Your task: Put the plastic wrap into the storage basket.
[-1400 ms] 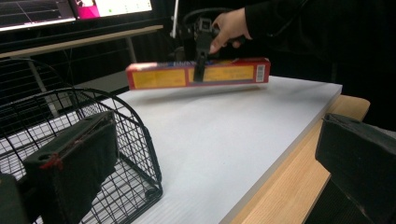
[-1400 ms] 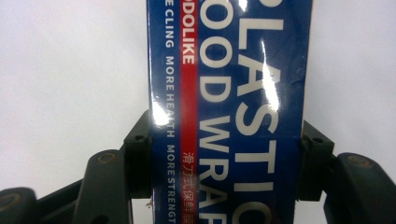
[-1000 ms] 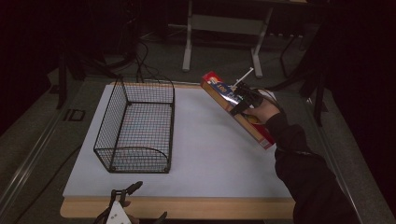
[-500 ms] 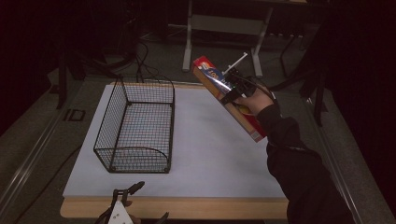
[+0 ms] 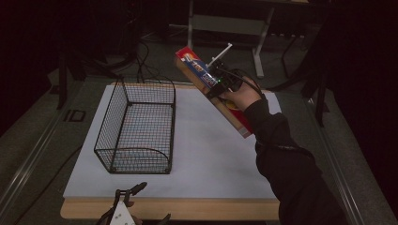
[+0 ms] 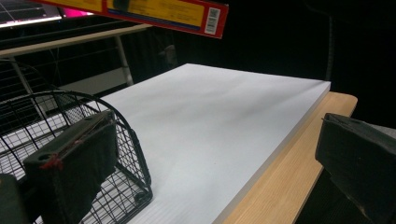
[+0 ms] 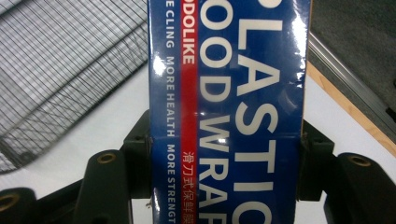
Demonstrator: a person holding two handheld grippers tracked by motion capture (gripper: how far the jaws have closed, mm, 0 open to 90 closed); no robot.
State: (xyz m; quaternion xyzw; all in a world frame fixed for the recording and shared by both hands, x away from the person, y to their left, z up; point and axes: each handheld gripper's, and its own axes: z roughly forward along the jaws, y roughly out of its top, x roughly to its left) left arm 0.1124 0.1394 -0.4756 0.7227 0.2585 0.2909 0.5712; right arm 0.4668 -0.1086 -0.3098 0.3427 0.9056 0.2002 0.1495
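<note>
The right gripper (image 5: 220, 83), clamped on the plastic wrap box (image 5: 213, 96), has lifted it toward the wire basket (image 5: 136, 129). A drop-in likely follows. The left gripper (image 5: 126, 211) waits with jaws wide.

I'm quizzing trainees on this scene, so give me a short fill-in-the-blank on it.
1. The right gripper is shut on a long box of plastic food ____.
2. The box is held in the ____, above the white board.
3. The wire basket holds ____.
4. The left gripper has its jaws ____.

Missing words: wrap; air; nothing; open
</note>
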